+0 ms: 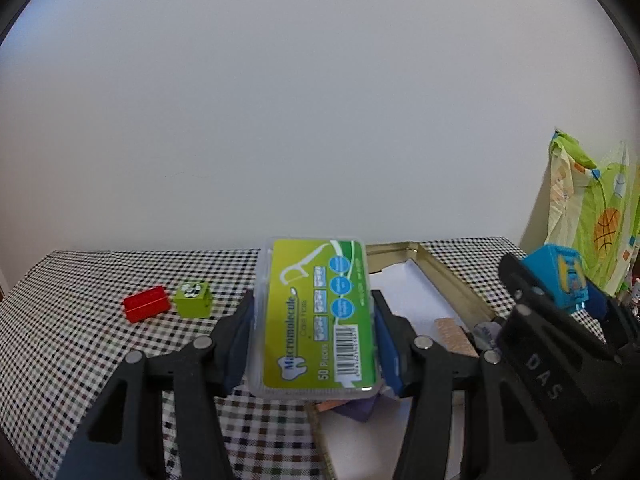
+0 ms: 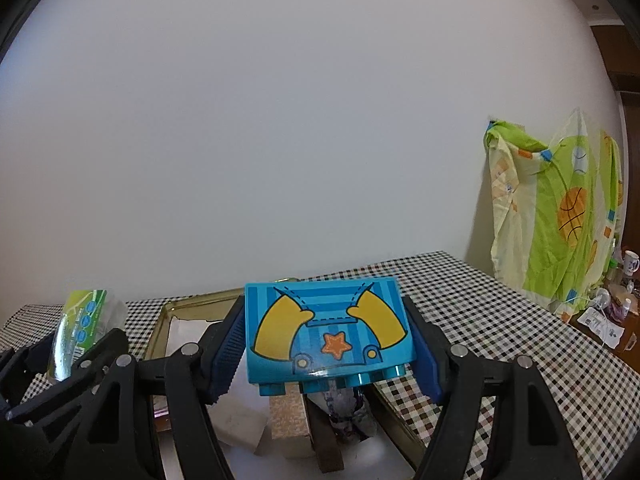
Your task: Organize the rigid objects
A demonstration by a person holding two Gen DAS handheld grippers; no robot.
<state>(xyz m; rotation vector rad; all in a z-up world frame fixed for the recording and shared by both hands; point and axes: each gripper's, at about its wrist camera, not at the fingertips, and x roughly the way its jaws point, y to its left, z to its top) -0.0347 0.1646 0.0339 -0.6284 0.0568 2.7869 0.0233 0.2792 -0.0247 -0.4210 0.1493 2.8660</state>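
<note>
The clear plastic floss-pick box with a green label sat pinched in the left gripper, lifted over the gold tin tray. At three o'clock, the right gripper clamped a blue printed toy brick, apparently also bound for the tray.

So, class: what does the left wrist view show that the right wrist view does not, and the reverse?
Left wrist only: a red block and a green block on the checkered tablecloth.
Right wrist only: a mug on a side surface.
Both: the floss pick box in the left gripper, the blue toy brick in the right gripper, the gold tin tray.
</note>
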